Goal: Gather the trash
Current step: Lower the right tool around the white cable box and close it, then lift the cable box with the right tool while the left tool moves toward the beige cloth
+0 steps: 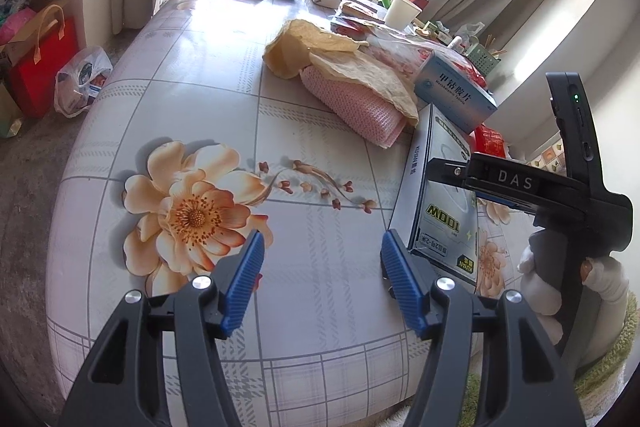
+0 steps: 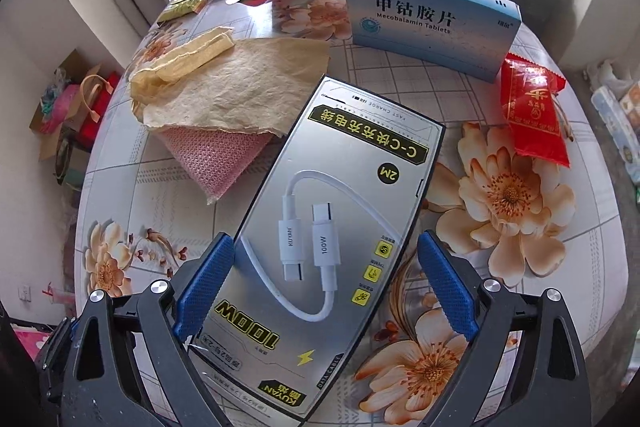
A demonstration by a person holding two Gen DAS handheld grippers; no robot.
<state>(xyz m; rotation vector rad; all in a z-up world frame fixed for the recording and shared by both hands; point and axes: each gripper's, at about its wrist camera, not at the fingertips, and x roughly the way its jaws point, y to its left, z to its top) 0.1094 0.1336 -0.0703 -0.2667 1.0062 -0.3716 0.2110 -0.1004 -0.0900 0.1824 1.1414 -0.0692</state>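
Left wrist: left gripper [image 1: 322, 253] spread wide over the floral counter [image 1: 200, 75], nothing between its fingers; cable box [image 1: 440, 195] just to its right. Right wrist: right gripper [image 2: 326, 277] spread around the cable box [image 2: 320, 227], left pad maybe touching; medicine box [image 2: 432, 23] beyond.

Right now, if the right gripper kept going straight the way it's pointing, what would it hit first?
Probably the silver cable box, lying between the open right gripper fingers. Beyond it stands the blue tablet box; depth is unclear.
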